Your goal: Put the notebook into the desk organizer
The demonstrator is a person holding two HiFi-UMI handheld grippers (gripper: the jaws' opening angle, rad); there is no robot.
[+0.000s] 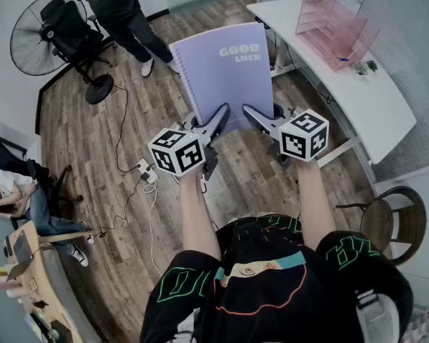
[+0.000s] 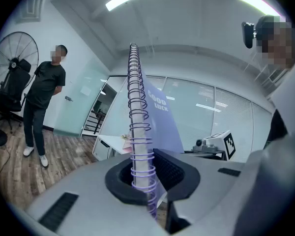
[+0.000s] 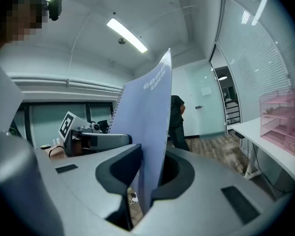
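Observation:
A lilac spiral notebook (image 1: 225, 73) printed "GOOD LUCK" is held up in the air in front of me, above the wooden floor. My left gripper (image 1: 220, 114) is shut on its bottom edge at the spiral side; the wire spiral (image 2: 137, 132) runs up between its jaws. My right gripper (image 1: 249, 113) is shut on the bottom edge further right, the cover (image 3: 150, 132) standing upright in its jaws. The pink clear desk organizer (image 1: 336, 28) stands on the white desk (image 1: 372, 98) at the far right, apart from the notebook.
A person (image 1: 121, 13) stands on the floor beyond the notebook, beside a standing fan (image 1: 50, 41). Cables and a power strip (image 1: 146, 170) lie on the floor below the left gripper. A round chair (image 1: 390, 224) sits at the right. Another person sits at the far left.

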